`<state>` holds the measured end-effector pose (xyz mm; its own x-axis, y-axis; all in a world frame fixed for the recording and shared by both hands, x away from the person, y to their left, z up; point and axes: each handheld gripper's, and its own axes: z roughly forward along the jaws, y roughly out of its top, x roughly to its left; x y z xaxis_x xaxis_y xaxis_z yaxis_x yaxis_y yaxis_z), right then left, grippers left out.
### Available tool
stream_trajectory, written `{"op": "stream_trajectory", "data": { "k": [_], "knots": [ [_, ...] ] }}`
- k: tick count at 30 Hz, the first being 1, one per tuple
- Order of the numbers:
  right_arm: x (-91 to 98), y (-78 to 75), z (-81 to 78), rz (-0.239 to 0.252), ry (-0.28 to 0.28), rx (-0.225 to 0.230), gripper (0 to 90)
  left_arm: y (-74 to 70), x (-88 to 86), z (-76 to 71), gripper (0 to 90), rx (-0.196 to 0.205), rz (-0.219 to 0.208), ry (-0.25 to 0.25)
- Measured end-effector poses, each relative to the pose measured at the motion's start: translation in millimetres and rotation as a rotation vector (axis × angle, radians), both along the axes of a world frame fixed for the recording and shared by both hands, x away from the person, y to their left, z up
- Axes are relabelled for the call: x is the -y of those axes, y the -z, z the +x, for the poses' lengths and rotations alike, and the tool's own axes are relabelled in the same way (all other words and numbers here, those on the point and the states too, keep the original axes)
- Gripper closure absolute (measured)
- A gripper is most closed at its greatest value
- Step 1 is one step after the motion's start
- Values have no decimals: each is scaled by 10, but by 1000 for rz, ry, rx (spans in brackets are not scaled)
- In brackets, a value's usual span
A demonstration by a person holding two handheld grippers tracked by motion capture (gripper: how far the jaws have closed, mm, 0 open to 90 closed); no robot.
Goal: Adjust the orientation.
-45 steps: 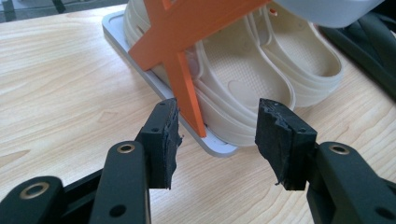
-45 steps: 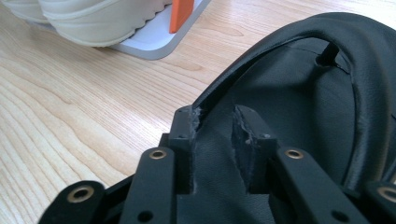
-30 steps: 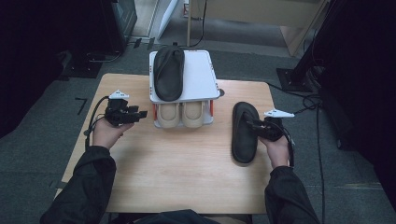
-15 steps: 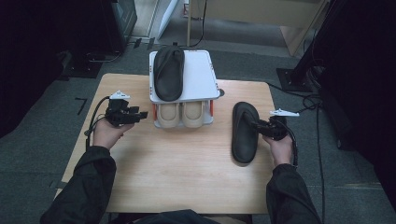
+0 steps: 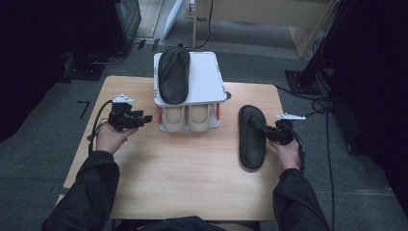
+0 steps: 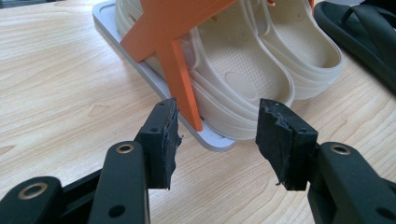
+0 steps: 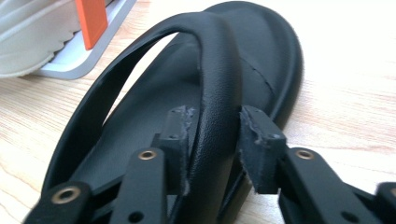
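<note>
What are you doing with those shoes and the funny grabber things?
A person sits at a wooden table with a grabber in each hand. The right gripper has just been closing around the strap of a black flip-flop lying on the table; its left pad touches the strap, the right one is not quite on it. The left gripper waits open near a small white shoe rack. The other black flip-flop lies on the rack's top, and a pair of cream sandals sits underneath.
</note>
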<state>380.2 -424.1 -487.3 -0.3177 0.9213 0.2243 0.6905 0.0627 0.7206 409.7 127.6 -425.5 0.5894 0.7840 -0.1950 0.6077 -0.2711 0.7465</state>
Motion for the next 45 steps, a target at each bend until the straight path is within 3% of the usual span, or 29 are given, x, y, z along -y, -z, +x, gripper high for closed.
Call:
{"op": "stream_trajectory", "data": {
  "k": [6, 10, 14, 19, 28, 32, 45],
  "knots": [
    [-59, -24, -1, -21, -5, 1, 713, 8, -12, 7, 489, -1, -4, -5],
    [-56, -45, 6, 12, 34, -29, 716, 2, -15, 2, 490, 0, -13, -7],
    [-60, -64, 1, 25, 61, -31, 715, -6, -26, 0, 491, 5, -25, -6],
    [-108, -113, -14, -6, 65, -24, 714, -8, -39, -5, 491, 3, -26, 3],
    [-152, -193, 6, 2, 70, -38, 712, 8, -35, 2, 481, -11, -45, 13],
    [-201, -263, 33, -5, 62, -45, 713, 17, -8, -7, 477, -6, -30, 37],
    [-356, -550, 180, -7, 52, -47, 714, 38, -1, -8, 475, -16, -51, 54]
  ]
}}
